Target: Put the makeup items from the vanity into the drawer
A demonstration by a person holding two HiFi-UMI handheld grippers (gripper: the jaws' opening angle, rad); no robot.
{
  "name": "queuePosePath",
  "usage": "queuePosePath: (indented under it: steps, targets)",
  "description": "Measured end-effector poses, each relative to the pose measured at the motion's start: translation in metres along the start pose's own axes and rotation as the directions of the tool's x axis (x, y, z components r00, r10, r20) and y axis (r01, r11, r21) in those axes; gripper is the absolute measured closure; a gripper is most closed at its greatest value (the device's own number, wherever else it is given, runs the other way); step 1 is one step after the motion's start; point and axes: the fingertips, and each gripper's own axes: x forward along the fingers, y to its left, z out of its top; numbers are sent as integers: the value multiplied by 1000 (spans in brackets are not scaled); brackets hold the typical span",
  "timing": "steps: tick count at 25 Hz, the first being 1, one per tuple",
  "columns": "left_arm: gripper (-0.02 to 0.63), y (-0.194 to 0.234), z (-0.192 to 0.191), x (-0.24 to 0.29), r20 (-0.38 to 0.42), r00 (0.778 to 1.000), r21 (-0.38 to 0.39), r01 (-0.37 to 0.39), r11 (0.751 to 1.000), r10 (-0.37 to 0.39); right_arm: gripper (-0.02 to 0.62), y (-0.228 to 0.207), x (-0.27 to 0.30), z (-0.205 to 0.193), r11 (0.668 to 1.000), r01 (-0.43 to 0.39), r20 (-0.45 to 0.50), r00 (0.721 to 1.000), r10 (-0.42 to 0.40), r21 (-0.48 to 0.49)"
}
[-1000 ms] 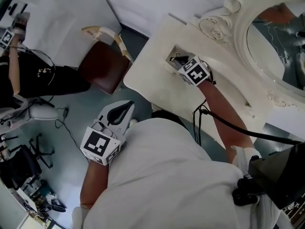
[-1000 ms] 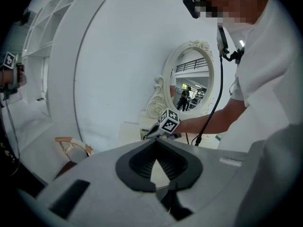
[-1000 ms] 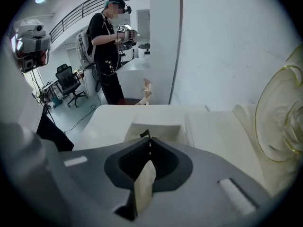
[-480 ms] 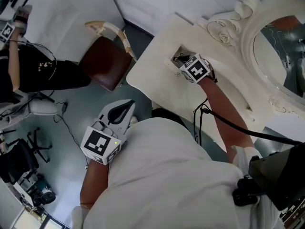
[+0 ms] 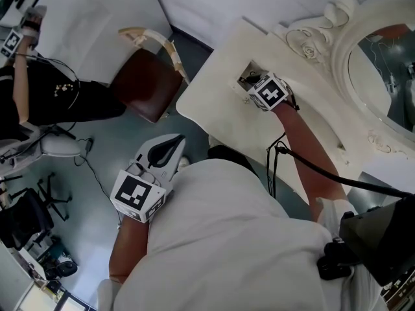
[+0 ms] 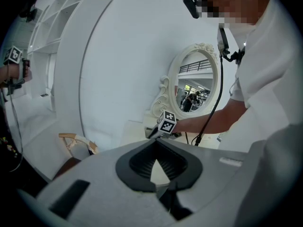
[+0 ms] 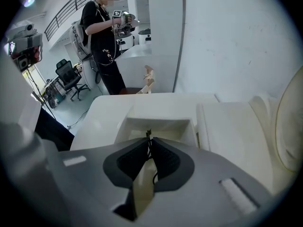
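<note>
the right gripper (image 7: 149, 141) is pinching a thin dark item (image 7: 148, 133) between its nearly closed fingers, right above the open drawer (image 7: 156, 123) sunk into the cream surface (image 5: 214, 102), while a black cable (image 5: 305, 167) is trailing along that arm. the left gripper (image 5: 174, 142) is hanging well apart from the surface over the grey floor (image 5: 123, 141), its fingers meeting tip to tip on nothing. a carved oval mirror (image 5: 382, 63) is rising at the back of the surface, a brown chair (image 5: 146, 86) is sitting near its far edge, and a person in black (image 5: 45, 99) is standing off by the white wall (image 5: 194, 5).
</note>
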Motion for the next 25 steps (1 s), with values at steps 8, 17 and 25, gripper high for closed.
queuePosePath:
  steps: [8,17,25]
  targets:
    - [604,2,-5,-12,4,1000,16,13,1000,-13,526,-1,-8,1,999,33,13,999,-33,29]
    - [604,-5,-11,-40,21,998,61,59,996,-60,566,14,-53,8,985,153,104,982,-160,78]
    - [604,-15,-25,-71,33,993,99,111,989,-115,594,71,-99,8,965,200,209,950,-234,171]
